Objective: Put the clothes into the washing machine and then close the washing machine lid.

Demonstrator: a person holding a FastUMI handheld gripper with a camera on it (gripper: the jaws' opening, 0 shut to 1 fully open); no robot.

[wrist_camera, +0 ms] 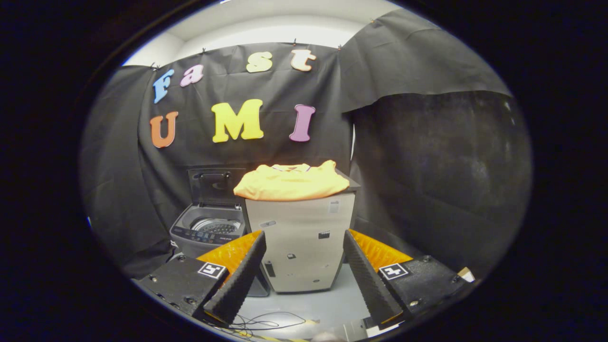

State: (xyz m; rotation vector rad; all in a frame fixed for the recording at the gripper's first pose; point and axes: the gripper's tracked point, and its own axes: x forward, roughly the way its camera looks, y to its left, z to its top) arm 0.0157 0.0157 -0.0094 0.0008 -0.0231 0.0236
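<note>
The gripper hangs clear of everything, its two fingers spread wide with nothing between them. In the gap between the fingers, on the pale floor, thin cables lie in loose loops just below the left finger. Beyond the fingers, straight ahead, stands a pale cabinet with a few small stickers on its front; its lower front shows between the two fingers. On the cabinet's dark top lies the clothes, a folded yellow garment that covers most of the top and overhangs its front edge, with the collar toward the back edge. Just beside the cabinet, on its left and set lower, stands the washer. Its lid is raised upright at the back, the drum is open and looks bare inside, and the control panel runs along the front edge. The washer's front lies just beyond the left finger. Black cloth forms the wall behind and to both sides of the two units
</note>
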